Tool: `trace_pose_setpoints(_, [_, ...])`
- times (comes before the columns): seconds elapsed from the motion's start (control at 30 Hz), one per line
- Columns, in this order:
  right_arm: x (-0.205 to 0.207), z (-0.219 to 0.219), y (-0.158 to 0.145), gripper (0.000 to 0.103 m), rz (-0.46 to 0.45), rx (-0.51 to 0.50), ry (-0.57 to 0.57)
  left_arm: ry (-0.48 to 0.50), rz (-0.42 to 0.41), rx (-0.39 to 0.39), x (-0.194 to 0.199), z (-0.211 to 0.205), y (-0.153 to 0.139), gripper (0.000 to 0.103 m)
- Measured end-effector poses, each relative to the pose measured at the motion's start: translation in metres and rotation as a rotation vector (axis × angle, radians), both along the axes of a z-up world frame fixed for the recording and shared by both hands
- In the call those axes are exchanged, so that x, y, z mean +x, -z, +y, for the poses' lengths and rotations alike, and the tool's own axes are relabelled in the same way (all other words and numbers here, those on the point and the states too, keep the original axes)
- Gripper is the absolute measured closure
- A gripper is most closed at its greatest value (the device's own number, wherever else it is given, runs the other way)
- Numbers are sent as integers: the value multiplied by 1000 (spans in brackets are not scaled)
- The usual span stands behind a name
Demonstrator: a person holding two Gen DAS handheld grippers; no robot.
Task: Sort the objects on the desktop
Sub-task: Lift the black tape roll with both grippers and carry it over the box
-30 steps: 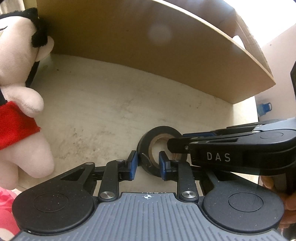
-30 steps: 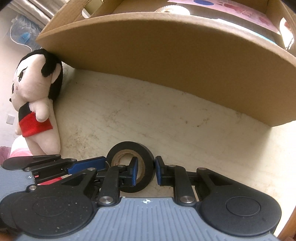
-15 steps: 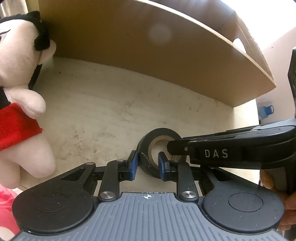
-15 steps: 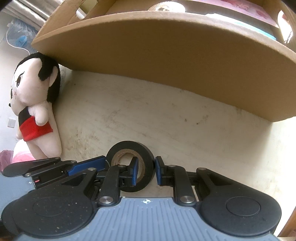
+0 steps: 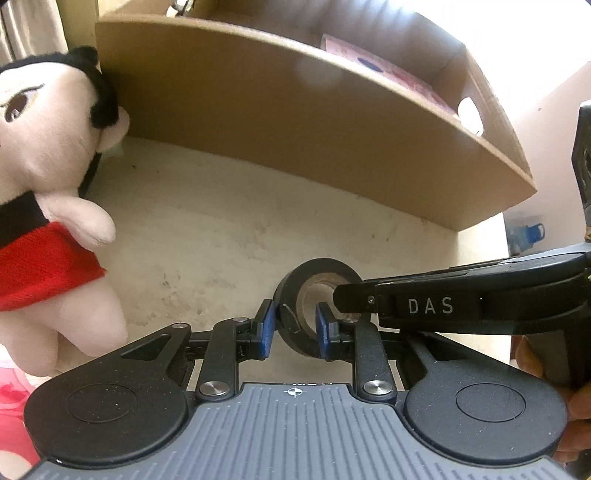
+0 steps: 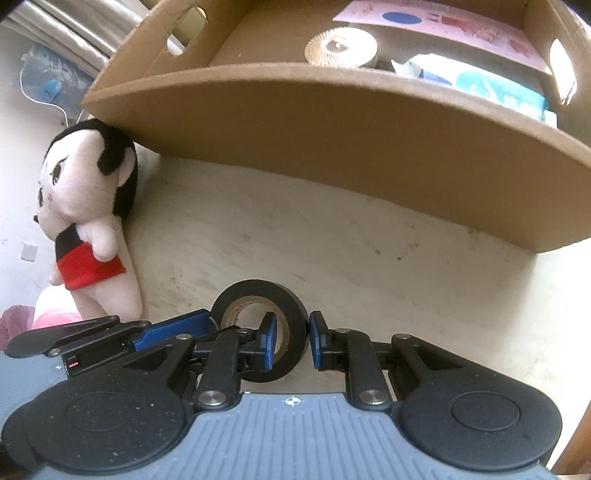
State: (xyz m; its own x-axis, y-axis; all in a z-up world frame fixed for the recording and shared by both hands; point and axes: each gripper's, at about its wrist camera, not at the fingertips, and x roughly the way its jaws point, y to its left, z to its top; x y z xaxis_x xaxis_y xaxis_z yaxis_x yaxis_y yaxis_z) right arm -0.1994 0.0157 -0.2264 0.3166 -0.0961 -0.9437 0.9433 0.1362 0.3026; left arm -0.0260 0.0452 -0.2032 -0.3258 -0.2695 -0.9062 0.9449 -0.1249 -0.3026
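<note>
A black tape roll [image 5: 317, 264] stands on edge over the pale tabletop [image 5: 221, 229], and both grippers grip it. My left gripper [image 5: 294, 328] is shut on the roll's left wall, one blue pad outside and one inside the core. From the right, my right gripper [image 5: 343, 299] reaches into the same roll. In the right wrist view my right gripper [image 6: 291, 339] is shut on the tape roll's [image 6: 258, 291] right wall, and my left gripper [image 6: 208, 326] comes in from the left. Whether the roll touches the table I cannot tell.
An open cardboard box [image 6: 332, 122] stands close behind the roll, holding a twine spool [image 6: 340, 48], a pink sheet [image 6: 443, 22] and a blue-white packet [image 6: 498, 92]. A plush doll [image 6: 88, 221] in red shorts stands at the left. A person's hand [image 5: 576, 406] shows at the right.
Both views now look higher over the box's front wall, so more of its inside shows. The roll stays pinched between both pairs of pads throughout.
</note>
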Motion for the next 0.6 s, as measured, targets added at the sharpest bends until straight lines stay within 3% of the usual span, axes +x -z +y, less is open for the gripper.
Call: trace_pose_setpoints(0.6, [16,-22,-75,82,-106,-81,1,-82,-13,-113,25,-7,-68,81])
